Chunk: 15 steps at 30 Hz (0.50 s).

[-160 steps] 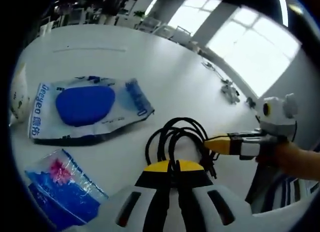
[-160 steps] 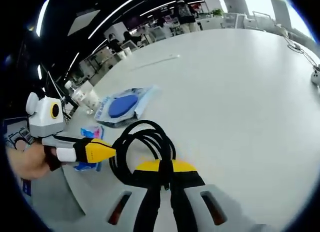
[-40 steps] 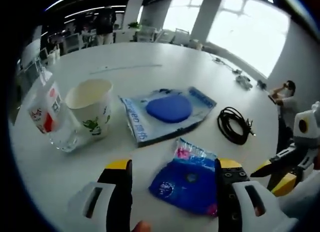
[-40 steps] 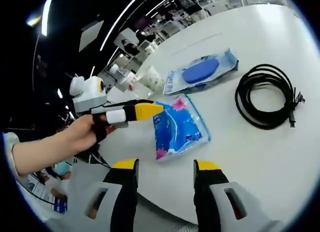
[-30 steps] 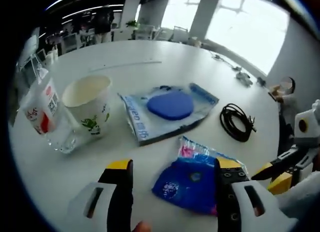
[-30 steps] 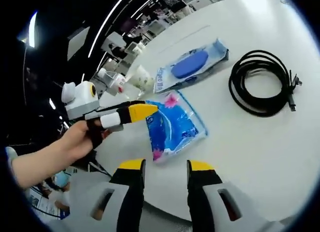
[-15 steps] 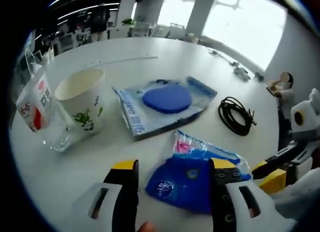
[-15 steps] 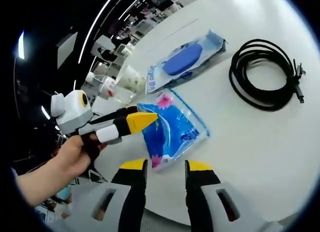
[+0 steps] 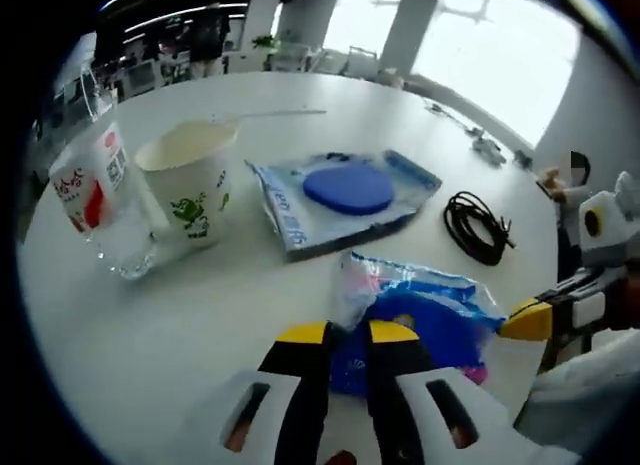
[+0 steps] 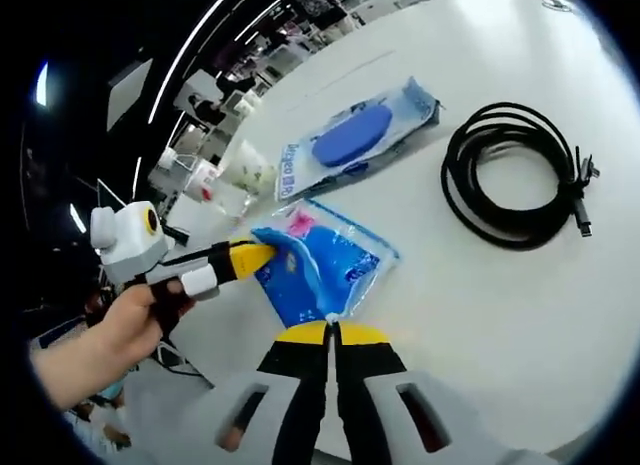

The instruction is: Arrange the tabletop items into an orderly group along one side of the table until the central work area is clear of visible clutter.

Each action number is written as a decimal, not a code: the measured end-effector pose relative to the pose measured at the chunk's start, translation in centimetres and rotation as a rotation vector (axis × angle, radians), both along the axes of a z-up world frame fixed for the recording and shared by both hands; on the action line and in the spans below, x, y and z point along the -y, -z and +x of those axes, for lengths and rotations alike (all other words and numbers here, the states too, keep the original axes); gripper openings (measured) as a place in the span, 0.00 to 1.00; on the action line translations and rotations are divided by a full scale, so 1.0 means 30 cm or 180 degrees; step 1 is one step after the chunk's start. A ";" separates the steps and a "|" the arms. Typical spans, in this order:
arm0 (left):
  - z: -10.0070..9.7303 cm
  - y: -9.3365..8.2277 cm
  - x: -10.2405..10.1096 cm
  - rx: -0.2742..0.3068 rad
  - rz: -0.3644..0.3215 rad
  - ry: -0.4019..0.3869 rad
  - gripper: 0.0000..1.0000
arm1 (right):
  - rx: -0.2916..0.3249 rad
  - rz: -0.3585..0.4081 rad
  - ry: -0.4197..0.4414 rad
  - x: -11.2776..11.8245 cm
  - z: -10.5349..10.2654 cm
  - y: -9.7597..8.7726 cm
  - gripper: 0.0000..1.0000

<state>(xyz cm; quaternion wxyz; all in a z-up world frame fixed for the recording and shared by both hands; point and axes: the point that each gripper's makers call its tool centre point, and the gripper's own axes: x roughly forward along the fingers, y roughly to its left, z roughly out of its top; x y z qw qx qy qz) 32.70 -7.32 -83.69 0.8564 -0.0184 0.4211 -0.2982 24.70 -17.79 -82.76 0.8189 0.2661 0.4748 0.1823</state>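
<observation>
Two tools work one item on the white desk (image 9: 300, 95), the largest surface shown. Taking the blue wipe packet (image 9: 425, 320) as landmark: beyond it lies the flat pouch with a blue disc (image 9: 345, 190); farther beyond and to the pouch's left stand the paper cup (image 9: 190, 190) and, touching or just beside it, the clear plastic bottle (image 9: 100, 200). The black coiled cable (image 10: 515, 185) lies apart from the packet, on the side away from the cup.

The left tool (image 9: 338, 337) has its jaws drawn together on the packet's near edge, where the film puckers and lifts. In the right gripper view, the right tool (image 10: 332, 335) likewise pinches the packet's near corner, jaws almost meeting, while the left tool's yellow tip grips the opposite edge.

Judged from its crinkled, glossy film, the packet is light, soft and slippery; it will sag and fold between holds. The sealed edge or a corner offers the firmest purchase, as the middle would merely bunch.
</observation>
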 end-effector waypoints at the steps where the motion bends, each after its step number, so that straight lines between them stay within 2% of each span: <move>1: -0.008 0.001 -0.001 0.0003 0.0003 0.0002 0.05 | -0.0003 0.0014 0.0006 0.002 0.001 0.000 0.00; 8: -0.039 -0.015 -0.010 -0.0072 -0.0218 -0.0172 0.00 | 0.0127 0.0014 -0.0154 0.008 0.002 -0.035 0.00; 15: -0.046 -0.081 0.006 0.0019 -0.0422 -0.0267 0.00 | 0.0342 -0.0012 -0.0256 0.045 0.034 -0.088 0.00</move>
